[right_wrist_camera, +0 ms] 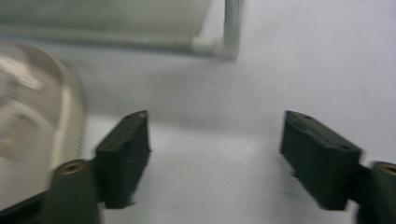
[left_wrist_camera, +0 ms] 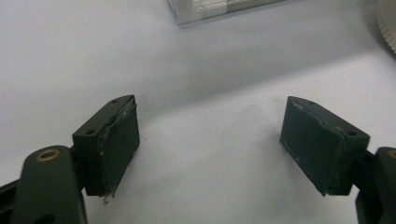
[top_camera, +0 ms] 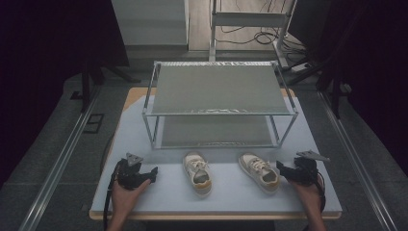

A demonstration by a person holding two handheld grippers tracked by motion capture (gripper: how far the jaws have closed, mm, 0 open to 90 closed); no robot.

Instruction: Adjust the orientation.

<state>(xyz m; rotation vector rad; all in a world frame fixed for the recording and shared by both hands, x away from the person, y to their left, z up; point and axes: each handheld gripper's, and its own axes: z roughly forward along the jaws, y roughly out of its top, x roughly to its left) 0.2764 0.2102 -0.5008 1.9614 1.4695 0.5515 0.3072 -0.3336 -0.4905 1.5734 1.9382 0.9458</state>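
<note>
Flanking unbranded-looking shoes (top_camera: 197, 173): spread grippers (top_camera: 153, 173).

The high view looks forward and down over the whole desk (top_camera: 159, 192) from the person's side. Each gripper view skims low along it, sharing a rack (top_camera: 219, 103) leg and shoe edge.
</note>
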